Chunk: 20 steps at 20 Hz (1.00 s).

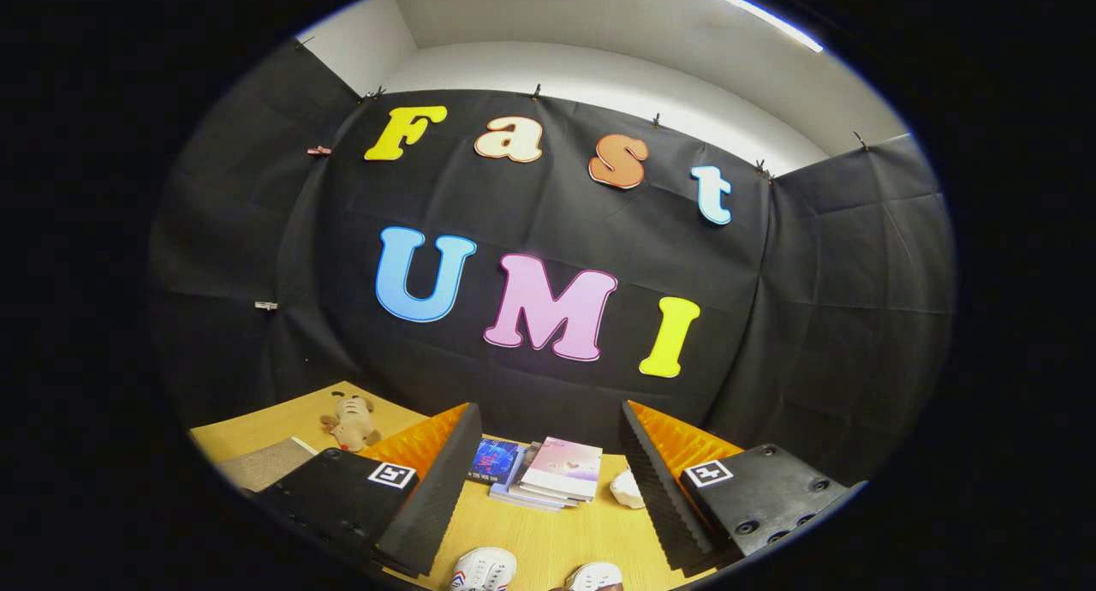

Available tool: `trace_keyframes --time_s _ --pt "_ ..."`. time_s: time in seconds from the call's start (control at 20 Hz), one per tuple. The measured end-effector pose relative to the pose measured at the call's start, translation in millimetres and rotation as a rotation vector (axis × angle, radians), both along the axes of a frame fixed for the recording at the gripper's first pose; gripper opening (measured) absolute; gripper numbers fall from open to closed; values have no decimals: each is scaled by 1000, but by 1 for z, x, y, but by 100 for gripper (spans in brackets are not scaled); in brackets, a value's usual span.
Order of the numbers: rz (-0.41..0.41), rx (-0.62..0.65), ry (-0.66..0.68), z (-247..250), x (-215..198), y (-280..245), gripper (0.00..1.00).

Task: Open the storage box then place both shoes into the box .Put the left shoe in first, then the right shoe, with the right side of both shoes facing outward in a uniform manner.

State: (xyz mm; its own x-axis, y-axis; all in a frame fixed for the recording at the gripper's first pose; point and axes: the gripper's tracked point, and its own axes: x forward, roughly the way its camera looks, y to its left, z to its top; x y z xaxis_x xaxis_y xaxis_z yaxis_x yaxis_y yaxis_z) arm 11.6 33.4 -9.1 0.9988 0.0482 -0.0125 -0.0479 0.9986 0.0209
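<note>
Gripper fingers stand wide apart, holding nothing, high above two white shoes near on the table, ready to start.

The table was pale yellow wood-grain. Two shoes were white, one with what looked like red and blue stripes. A stack of books had a pink cover on top, a blue one beside. The plush toy was tan.
</note>
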Motion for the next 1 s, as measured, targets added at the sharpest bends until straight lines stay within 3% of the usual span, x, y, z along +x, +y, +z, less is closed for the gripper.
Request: trace_keyframes --time_s 0.2,0.45,0.7,1.0 --pt "142 65 49 -18 4 26 98" --pt "446 222 110 -47 1 82 97" --pt "738 496 278 -95 -20 131 99" --pt "936 738 592 -183 -46 166 98"
